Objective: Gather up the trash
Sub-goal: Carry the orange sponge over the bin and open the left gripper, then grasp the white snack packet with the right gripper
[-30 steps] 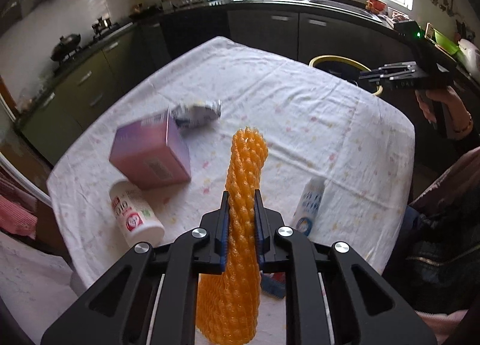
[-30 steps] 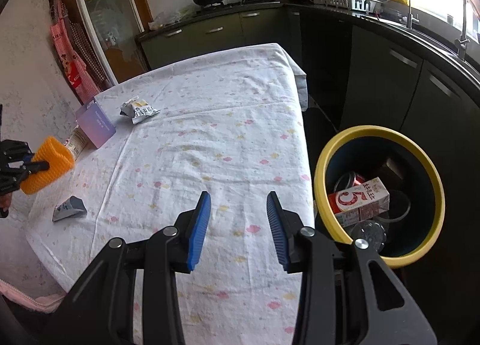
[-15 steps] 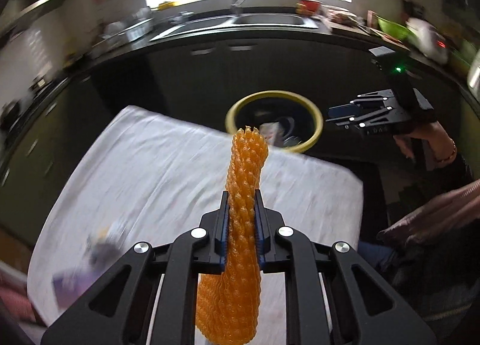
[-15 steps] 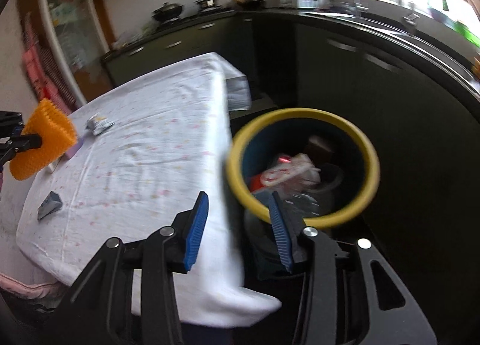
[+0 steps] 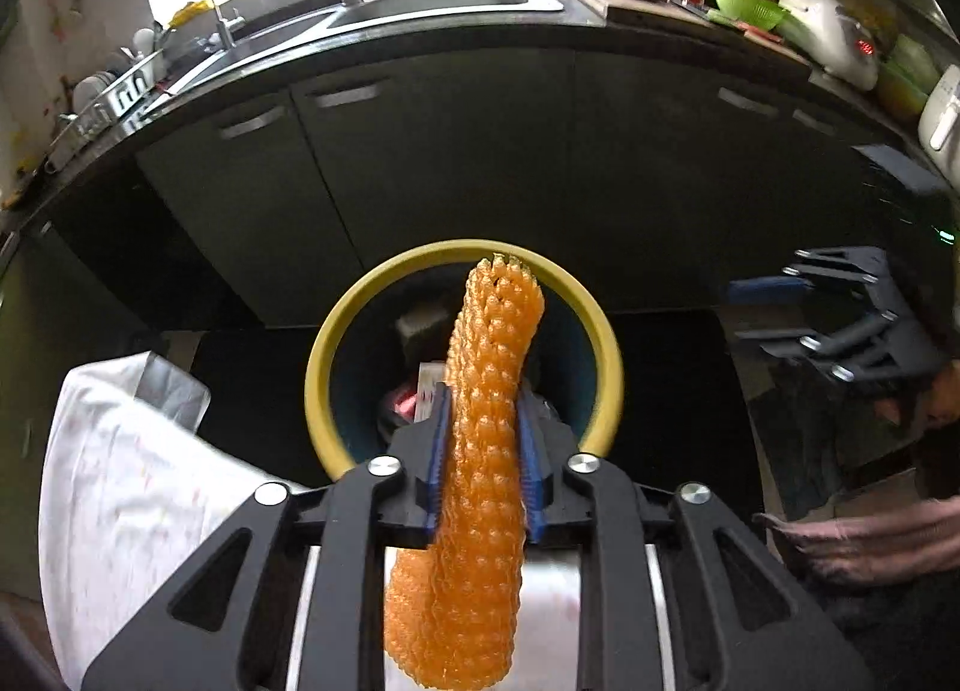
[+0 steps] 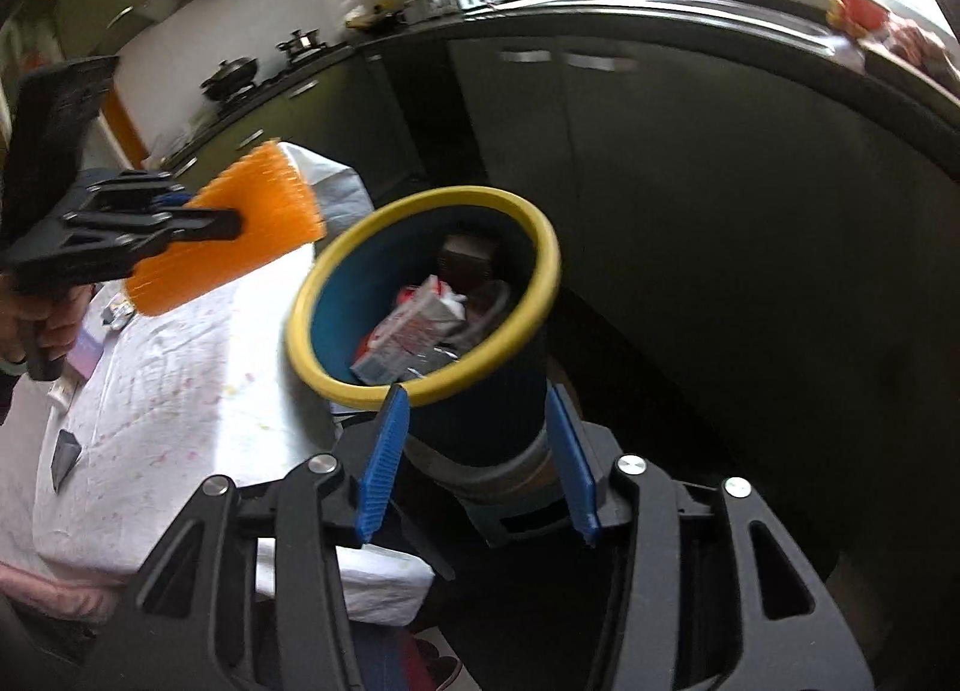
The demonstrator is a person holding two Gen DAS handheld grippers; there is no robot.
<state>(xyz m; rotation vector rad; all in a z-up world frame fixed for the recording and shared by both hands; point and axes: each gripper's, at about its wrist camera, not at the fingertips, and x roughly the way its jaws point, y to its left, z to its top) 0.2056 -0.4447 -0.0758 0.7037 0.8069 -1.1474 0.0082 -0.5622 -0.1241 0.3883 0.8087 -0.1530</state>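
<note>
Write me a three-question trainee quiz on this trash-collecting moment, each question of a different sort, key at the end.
1. True or false: the orange foam net is between the left gripper's pads.
2. Multiple choice: the bin has a rim that is A) red B) yellow C) white.
3. Fill in: the right gripper holds ____.

Key: 1 true, the net sits between the pads as the jaws are opening, with the bin beyond it. 2 B. 3 nothing; its jaws are opening with no trash between them.
</note>
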